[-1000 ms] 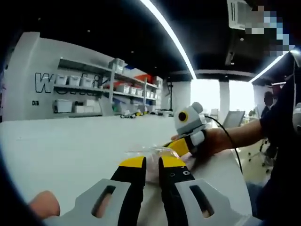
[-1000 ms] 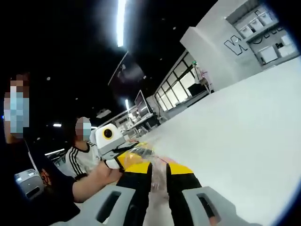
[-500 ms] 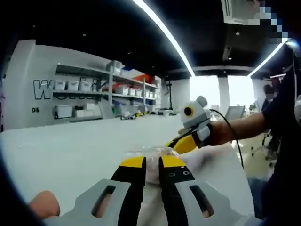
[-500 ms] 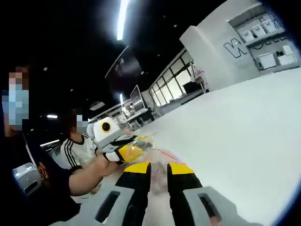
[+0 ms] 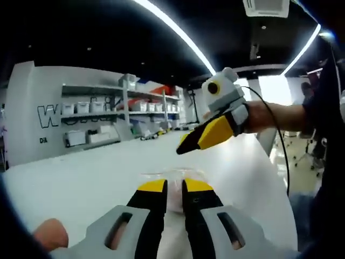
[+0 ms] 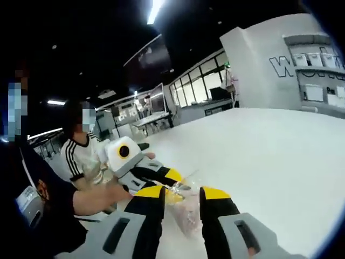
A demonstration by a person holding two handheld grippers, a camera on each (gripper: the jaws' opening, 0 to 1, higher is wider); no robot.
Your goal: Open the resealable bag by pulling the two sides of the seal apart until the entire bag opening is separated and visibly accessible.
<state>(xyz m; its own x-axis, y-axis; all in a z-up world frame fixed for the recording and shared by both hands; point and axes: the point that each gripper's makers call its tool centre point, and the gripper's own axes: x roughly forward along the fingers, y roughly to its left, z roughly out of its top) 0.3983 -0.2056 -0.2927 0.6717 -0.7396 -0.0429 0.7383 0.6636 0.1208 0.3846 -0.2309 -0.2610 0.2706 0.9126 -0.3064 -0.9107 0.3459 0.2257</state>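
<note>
While the left hand-held gripper (image 5: 173,186) keeps its yellow-tipped jaws nearly together over the near edge of the resealable bag (image 5: 173,175), the thin clear plastic lies flat on the white counter (image 5: 81,172) just past the tips, and something pale pink shows between the jaws; whether the tips truly pinch the film I cannot tell from this view. In the left gripper view the right hand-held gripper (image 5: 186,144) hangs in the air above the counter, well off the bag, its yellow jaws pressed together with nothing between them, held by a person's hand (image 5: 264,114) with a black cable trailing from it. A fingertip (image 5: 49,234) shows at the lower left beside the left gripper's grey body

In the right gripper view the right gripper (image 6: 181,192) has its own jaws standing a little apart, and the bag (image 6: 186,208) lies beyond them, crumpled, clear with pinkish contents, not touched by either tip. There the left gripper (image 6: 180,183) comes in from the left with its tips at the bag's edge. A seated person in a striped shirt (image 6: 78,159) sits beyond the counter's far side. Shelves with white bins (image 5: 124,105) line the grey wall behind
</note>
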